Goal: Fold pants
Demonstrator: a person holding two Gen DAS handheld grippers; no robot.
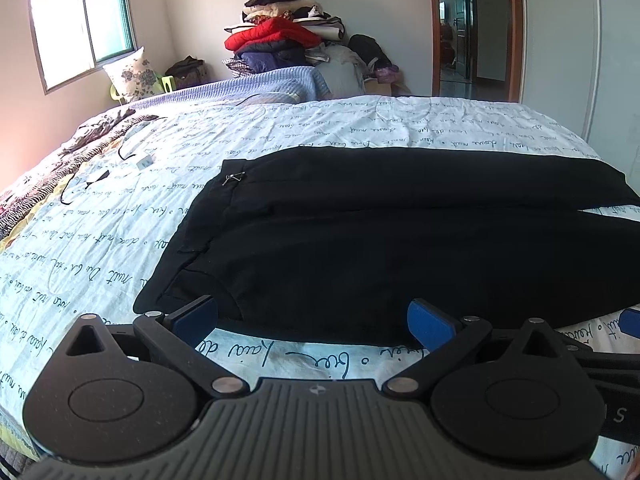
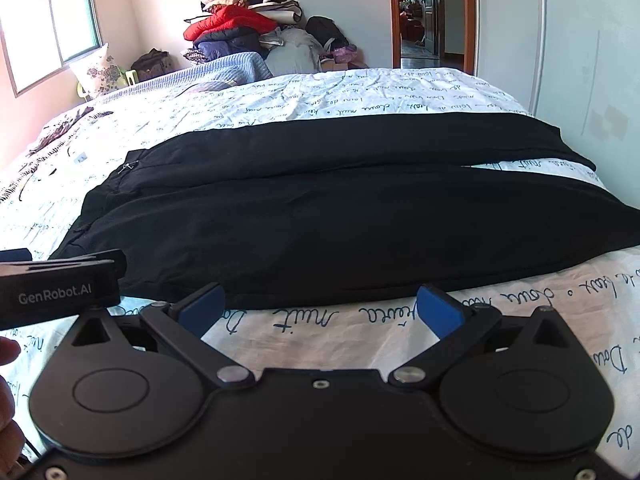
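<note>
Black pants (image 1: 380, 232) lie flat across the bed, waistband at the left with a small metal clasp (image 1: 234, 178), both legs running to the right with a narrow gap between them. The same pants (image 2: 320, 208) fill the middle of the right wrist view. My left gripper (image 1: 314, 322) is open, its blue pads (image 1: 200, 318) just short of the near edge of the pants by the waist. Further right along that near edge, my right gripper (image 2: 320, 312) is open and holds nothing. The left gripper's body (image 2: 60, 284) shows at the right wrist view's left edge.
The bed has a white sheet with blue script (image 1: 120, 220). Black cables and a small white item (image 1: 142, 160) lie on its left part. A blue blanket (image 1: 260, 84), a floral pillow (image 1: 134, 74) and a tall pile of clothes (image 1: 280, 36) stand behind. A doorway (image 1: 468, 28) opens at the back right.
</note>
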